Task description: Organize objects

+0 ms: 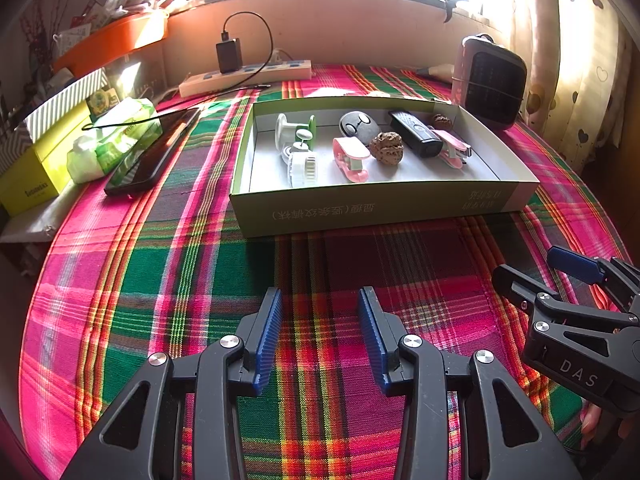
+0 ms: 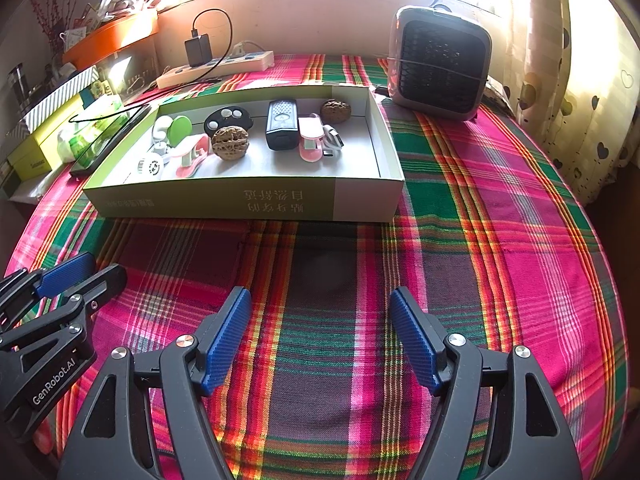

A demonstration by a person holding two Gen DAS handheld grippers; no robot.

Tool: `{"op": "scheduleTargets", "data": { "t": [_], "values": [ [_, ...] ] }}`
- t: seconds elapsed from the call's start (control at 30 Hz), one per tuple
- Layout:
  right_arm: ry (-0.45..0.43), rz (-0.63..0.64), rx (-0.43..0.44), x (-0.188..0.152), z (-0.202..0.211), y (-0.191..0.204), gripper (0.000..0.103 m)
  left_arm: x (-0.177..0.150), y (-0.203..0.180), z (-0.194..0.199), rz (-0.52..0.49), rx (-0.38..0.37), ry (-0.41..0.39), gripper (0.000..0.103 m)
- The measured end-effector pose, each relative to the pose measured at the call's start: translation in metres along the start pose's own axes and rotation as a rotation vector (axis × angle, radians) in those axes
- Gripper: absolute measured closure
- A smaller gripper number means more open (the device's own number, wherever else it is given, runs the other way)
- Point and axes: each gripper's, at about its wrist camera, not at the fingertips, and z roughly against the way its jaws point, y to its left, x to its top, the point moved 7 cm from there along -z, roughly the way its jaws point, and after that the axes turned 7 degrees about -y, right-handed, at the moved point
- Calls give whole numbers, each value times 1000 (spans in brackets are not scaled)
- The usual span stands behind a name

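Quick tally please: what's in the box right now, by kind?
Walnuts: 2
Pink clips: 2
Black remotes: 2
White-and-green gadgets: 1
White round gadgets: 1
Total: 8, all inside the box. A small silver piece beside the right pink clip may be a separate item; I cannot tell.

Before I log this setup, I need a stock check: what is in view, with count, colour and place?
box: 1, green and white, centre of tablecloth
walnuts: 2, brown, in box
clips: 2, pink, in box
remote: 1, black, in box
phone: 1, black, left of box
power strip: 1, white, by wall
fan: 1, grey, right rear
tablecloth: 1, pink-green plaid
left claw: 1, black and blue, open, empty
right claw: 1, black and blue, open, empty
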Motion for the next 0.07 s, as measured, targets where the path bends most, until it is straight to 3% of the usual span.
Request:
{"op": "scheduleTargets", "data": {
  "t": [0.07],
  "values": [
    [0, 0, 0, 0, 0, 0, 31, 0, 0, 0, 0, 0, 0, 66]
  ]
}}
